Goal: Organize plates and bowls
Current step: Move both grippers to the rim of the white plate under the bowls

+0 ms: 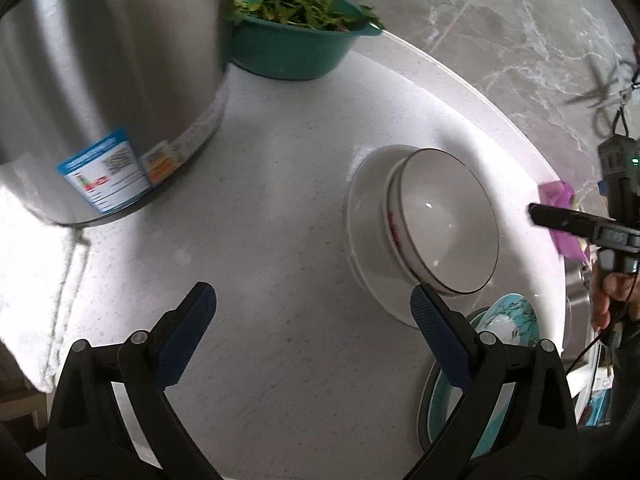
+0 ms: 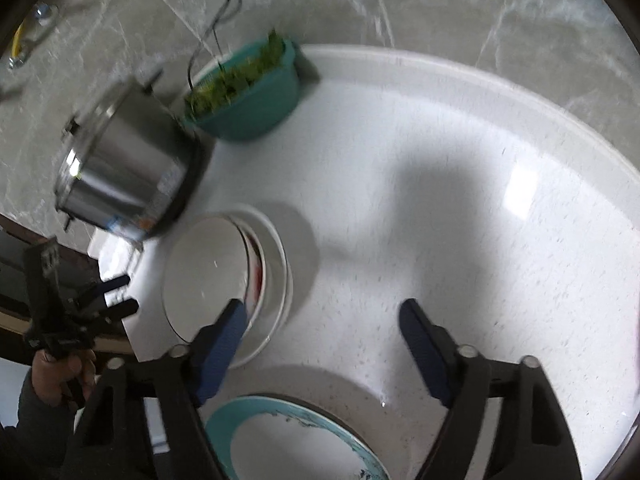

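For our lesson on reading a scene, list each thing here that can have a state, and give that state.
Left gripper: open, nothing between its fingers.
Right gripper: open, holding nothing.
White bowls: nested, standing on a white plate.
Teal-rimmed plate: lying flat on the counter, empty.
Teal basin: upright, filled with green leaves.
Steel pot: upright on the counter.

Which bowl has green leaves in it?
The teal plastic bowl beside the big steel pot is full of green leaves. The white bowl, stacked on a white plate, looks empty inside.
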Motion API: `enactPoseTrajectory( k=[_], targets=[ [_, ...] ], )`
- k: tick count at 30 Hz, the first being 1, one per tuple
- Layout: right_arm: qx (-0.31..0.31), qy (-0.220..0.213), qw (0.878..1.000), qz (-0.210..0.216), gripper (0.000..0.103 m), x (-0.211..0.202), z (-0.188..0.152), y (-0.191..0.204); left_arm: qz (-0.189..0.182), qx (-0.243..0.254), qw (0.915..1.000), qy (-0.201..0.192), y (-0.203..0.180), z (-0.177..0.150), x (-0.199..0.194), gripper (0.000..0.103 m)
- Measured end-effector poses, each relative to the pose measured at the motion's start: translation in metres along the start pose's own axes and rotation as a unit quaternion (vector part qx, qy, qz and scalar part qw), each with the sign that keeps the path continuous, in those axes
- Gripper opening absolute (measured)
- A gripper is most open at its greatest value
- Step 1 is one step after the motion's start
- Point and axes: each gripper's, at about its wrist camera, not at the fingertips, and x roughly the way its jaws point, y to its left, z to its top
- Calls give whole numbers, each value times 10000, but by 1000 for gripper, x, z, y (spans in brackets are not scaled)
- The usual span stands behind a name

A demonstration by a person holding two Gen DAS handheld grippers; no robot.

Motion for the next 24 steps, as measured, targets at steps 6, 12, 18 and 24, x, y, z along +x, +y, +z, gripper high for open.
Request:
enactPoseTrajectory(
  k=[6, 12, 18, 24],
  targets=[
    [-67, 319, 9994, 143, 64, 28, -4, 10, -8, 220, 9997, 110, -9, 7, 25, 99],
    [-42, 387, 9992, 109, 61, 34, -3, 11, 57, 244, 9996, 145, -7, 8, 34, 99],
    [-65, 527, 9985, 116, 59, 46, -3, 13, 164, 349, 9990, 238, -8, 16, 51, 98],
    [-30, 488, 9987, 173, 59, 48, 0, 13, 303, 365, 9985, 291, -7, 24, 66, 97]
  ],
)
